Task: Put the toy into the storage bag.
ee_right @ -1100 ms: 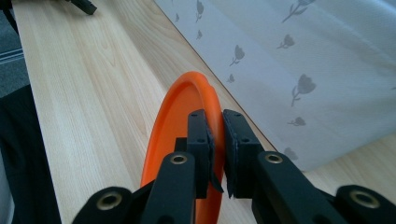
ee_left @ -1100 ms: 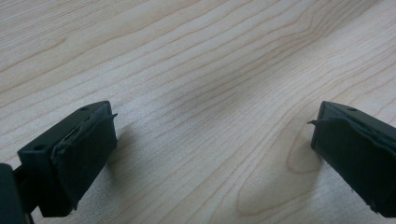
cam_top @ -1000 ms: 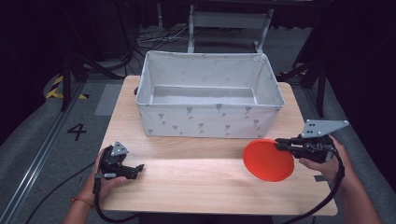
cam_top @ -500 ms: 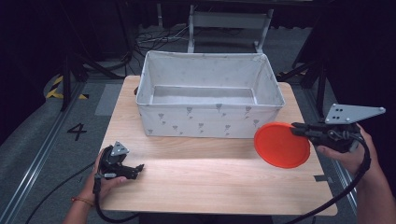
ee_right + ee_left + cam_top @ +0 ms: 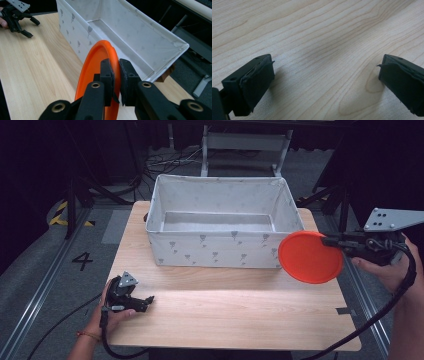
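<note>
1. The right gripper (image 5: 334, 243) has its jaws clamped on the rim of the orange plate (image 5: 310, 257), held clear of the worktop (image 5: 235, 315) at the fabric bin's (image 5: 220, 251) front right corner.
2. Judged step: carry it over the bin wall; lift higher first; keep the pinch firm.
3. The left gripper (image 5: 324, 75) sits wide open, empty, near the worktop's front left corner.
</note>
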Available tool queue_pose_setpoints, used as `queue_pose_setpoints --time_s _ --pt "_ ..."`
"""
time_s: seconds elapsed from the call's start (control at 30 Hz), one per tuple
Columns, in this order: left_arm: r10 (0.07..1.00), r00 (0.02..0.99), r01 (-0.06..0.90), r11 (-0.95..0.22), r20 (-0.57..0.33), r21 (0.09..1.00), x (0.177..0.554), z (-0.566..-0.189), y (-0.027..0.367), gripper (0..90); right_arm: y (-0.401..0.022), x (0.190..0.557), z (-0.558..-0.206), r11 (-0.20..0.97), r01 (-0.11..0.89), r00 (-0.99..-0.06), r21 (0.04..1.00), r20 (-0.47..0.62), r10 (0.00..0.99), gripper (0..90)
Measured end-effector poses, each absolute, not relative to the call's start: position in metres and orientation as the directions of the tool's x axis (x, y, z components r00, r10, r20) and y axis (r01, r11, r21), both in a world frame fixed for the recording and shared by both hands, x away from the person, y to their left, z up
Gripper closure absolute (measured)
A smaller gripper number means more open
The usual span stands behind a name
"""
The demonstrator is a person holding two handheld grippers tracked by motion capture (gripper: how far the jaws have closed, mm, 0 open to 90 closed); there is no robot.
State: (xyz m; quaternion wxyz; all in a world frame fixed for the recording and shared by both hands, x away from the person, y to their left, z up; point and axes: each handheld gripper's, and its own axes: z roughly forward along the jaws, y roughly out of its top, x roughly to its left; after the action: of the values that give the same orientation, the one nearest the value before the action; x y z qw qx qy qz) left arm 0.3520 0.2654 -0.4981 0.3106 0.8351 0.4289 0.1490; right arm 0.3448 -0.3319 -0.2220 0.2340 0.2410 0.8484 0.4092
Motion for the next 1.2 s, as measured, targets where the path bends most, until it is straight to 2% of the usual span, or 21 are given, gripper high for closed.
queue_pose_setpoints --time_s 0.3,0.77,1.2 --pt "0.808 0.589 0.622 -0.441 -0.015 0.647 0.352 -0.498 0.266 0.5 -0.33 0.358 -0.199 0.546 0.207 -0.759 0.812 -0.219 0.614 82.2" --pt "0.808 0.588 0.624 -0.44 -0.017 0.646 0.352 -0.498 0.265 0.5 -0.307 0.398 -0.165 0.562 0.174 -0.745 0.809 -0.265 0.613 82.2" --pt "0.809 0.588 0.624 -0.44 -0.017 0.646 0.352 -0.498 0.265 0.5 -0.291 0.439 -0.164 0.55 0.162 -0.741 0.82 -0.267 0.617 82.3"
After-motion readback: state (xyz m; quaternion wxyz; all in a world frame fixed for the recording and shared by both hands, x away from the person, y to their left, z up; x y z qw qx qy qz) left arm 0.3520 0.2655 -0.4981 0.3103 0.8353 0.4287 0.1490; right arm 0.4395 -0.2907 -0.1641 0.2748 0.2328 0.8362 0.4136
